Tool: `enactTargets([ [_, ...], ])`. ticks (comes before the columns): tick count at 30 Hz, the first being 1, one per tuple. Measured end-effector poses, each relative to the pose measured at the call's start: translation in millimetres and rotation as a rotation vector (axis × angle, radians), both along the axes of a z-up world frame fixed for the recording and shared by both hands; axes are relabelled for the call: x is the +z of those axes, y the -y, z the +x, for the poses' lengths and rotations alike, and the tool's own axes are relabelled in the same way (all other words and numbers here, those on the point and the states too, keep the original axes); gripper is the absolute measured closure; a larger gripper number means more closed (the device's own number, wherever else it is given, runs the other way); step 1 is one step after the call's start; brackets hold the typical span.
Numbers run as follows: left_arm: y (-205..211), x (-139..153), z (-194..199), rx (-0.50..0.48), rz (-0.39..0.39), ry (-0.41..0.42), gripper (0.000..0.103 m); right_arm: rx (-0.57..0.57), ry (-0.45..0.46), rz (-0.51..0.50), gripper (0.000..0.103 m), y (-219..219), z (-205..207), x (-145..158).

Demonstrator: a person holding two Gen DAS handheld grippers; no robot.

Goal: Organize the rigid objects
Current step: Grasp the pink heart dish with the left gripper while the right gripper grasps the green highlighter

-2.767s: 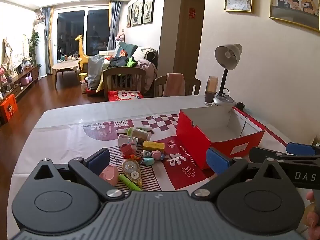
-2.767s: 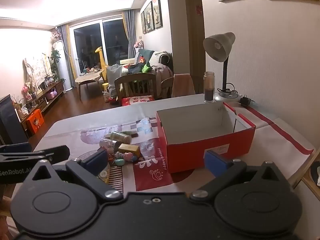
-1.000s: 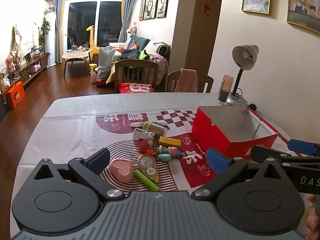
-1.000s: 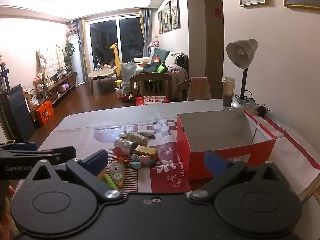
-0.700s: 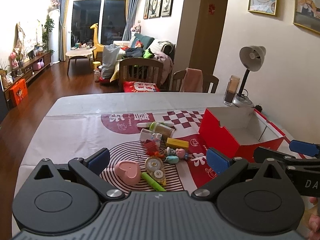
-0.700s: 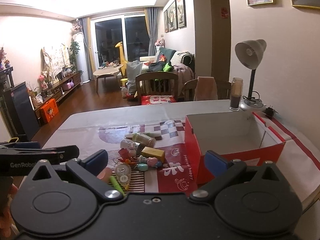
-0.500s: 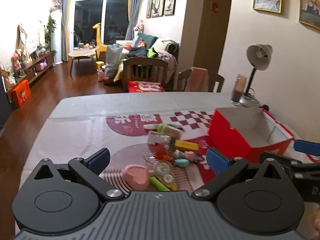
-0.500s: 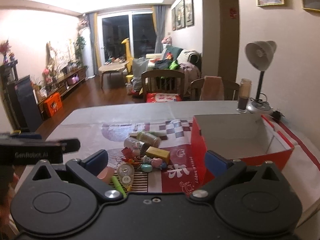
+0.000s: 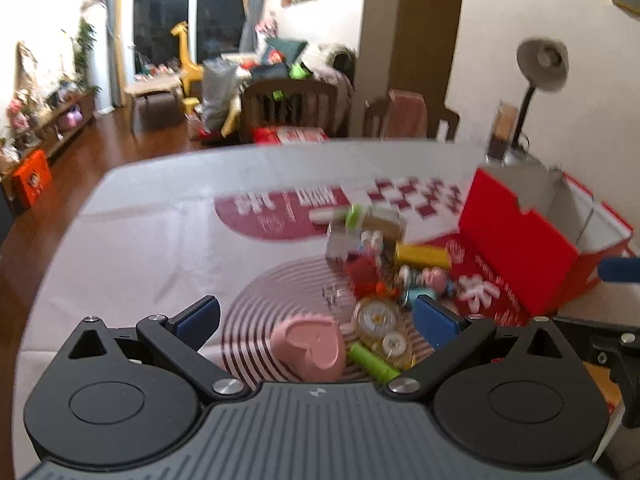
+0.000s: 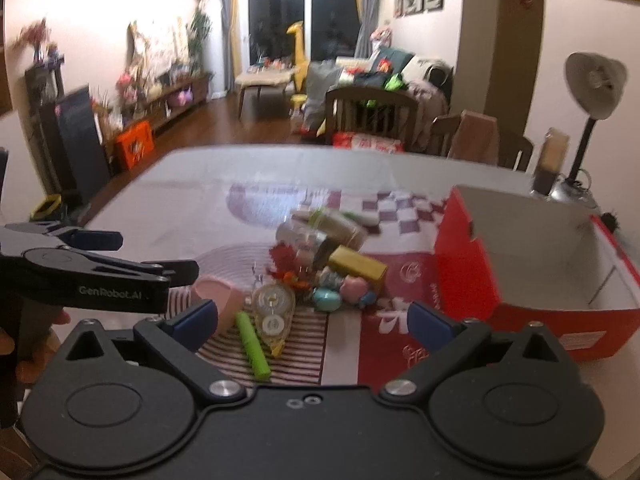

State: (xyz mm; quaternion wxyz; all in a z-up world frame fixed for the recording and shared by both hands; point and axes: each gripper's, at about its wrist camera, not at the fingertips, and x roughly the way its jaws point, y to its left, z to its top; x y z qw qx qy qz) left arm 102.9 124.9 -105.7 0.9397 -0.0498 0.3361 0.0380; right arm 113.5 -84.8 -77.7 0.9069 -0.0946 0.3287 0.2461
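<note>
Covering most of what lies ahead of both grippers, a table (image 10: 192, 196) under a white cloth printed in dark red is seen. An open red cardboard box (image 10: 532, 280) is stood ahead and to the right of the right gripper (image 10: 312, 320), its long axis running away from the camera and its white inside bare. The same box (image 9: 520, 236) is found far to the right of the left gripper (image 9: 316, 316).

Both grippers are held above the near edge of the table with jaws spread wide and nothing between them. The left gripper also shows at the left edge of the right wrist view, where a hand (image 10: 24, 344) is wrapped around its handle.

A pile of small objects is gathered straight ahead of both grippers, left of the box. A pink heart-shaped box (image 9: 308, 346) is lain closest to the left gripper, between its fingers in that view. Just right of it, a green marker (image 10: 252, 346) is lain with its long axis pointing away from the gripper, slightly leftward. A clear correction-tape dispenser (image 10: 274, 312) is set beside the marker, roughly parallel to it. Farther off, a yellow block (image 10: 356, 266) is lain crosswise. The remainder of the pile is too blurred to name.
</note>
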Motion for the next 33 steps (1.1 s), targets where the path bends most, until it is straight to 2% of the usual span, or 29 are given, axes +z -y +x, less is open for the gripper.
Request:
enactTargets([
  [3,-6,-21,11,-0.016,-0.027,-0.048,0.000,0.033,-0.031,-0.032,0.004,-9,6,-15],
  [11,-19,-64,44,-0.007,-0.022,-0.130,0.000,0.117,-0.099,-0.124,0.015,-31,22,-59],
  [15,-16,-75,49,-0.038,0.029,-0.123,0.000,0.158,-0.148,-0.160,0.020,-42,29,-78],
  [19,-14,-85,52,-0.058,0.067,-0.129,0.000,0.191,-0.183,-0.180,0.029,-52,35,-93],
  [22,-14,-89,54,-0.066,0.096,-0.124,0.001,0.212,-0.194,-0.194,0.042,-59,39,-100],
  [27,-7,-93,55,-0.110,0.128,-0.107,0.001,0.201,-0.243,-0.182,0.051,-60,44,-109],
  [33,-2,-94,57,-0.147,0.144,-0.088,0.013,0.205,-0.233,-0.171,0.059,-64,43,-109],
])
